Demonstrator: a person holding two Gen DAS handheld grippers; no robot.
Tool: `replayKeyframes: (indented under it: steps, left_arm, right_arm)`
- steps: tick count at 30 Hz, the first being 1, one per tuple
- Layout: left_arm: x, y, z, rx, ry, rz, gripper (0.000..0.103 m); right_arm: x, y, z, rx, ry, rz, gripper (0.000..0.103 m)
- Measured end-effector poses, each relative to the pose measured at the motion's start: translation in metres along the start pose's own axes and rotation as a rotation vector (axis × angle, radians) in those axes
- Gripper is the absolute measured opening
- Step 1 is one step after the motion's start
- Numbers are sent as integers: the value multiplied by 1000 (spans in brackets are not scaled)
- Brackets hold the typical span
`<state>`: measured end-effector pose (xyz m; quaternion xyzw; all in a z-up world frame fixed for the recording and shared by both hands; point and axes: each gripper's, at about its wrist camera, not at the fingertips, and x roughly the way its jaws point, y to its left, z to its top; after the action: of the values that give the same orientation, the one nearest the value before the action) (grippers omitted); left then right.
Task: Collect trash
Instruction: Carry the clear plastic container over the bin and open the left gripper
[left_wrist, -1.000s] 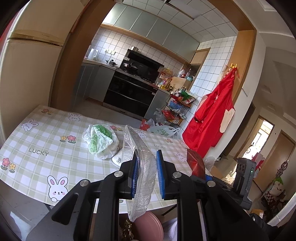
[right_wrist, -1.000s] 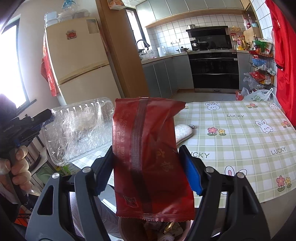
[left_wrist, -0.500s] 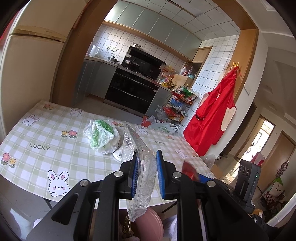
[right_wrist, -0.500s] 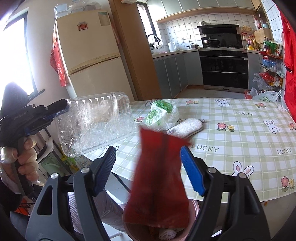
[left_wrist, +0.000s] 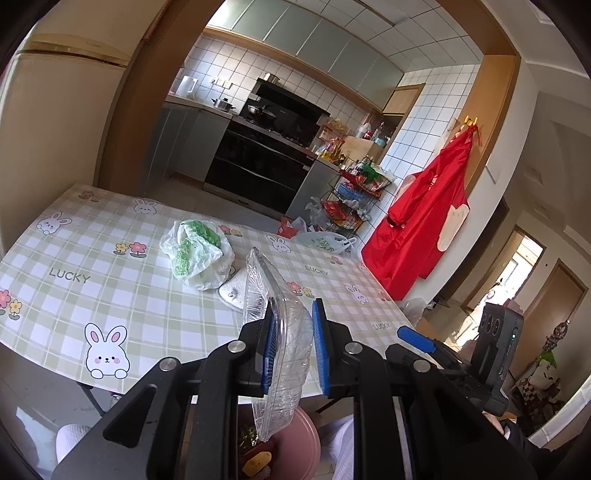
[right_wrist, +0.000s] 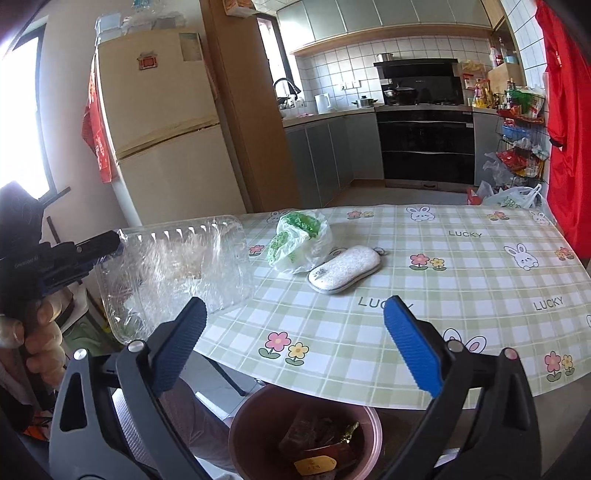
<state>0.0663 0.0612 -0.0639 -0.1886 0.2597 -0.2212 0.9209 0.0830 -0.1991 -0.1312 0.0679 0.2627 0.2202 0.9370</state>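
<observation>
My left gripper (left_wrist: 293, 334) is shut on a clear plastic tray (left_wrist: 279, 332), held on edge above the pink trash bin (left_wrist: 295, 439). The tray (right_wrist: 173, 273) also shows in the right wrist view, held off the table's left edge. My right gripper (right_wrist: 295, 332) is open and empty above the bin (right_wrist: 306, 432), where a red wrapper (right_wrist: 325, 448) lies among other trash. A white plastic bag with green contents (left_wrist: 197, 254) (right_wrist: 301, 240) and a white oblong pad (right_wrist: 345, 269) lie on the checked table (right_wrist: 461, 280).
The bin stands on the floor below the table's near edge. A fridge (right_wrist: 162, 129) stands at left, kitchen counters and oven (right_wrist: 424, 147) behind. A red apron (left_wrist: 424, 225) hangs on the right wall beside a wire rack (left_wrist: 351, 199).
My right gripper opened and the red wrapper dropped from it into the bin. The left gripper kept its hold on the tray and barely moved.
</observation>
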Motion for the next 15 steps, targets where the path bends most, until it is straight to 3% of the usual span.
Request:
replayKeyframes:
  steps: [6,15]
  left_arm:
    - [5,-17,-6,40,34,-54,18]
    - [24,-46,-17,52,159,-191,18]
  right_arm:
    - [-12,-14,5,26,-34,-31,96]
    - [-25,-36,8,70,-73,-69,96]
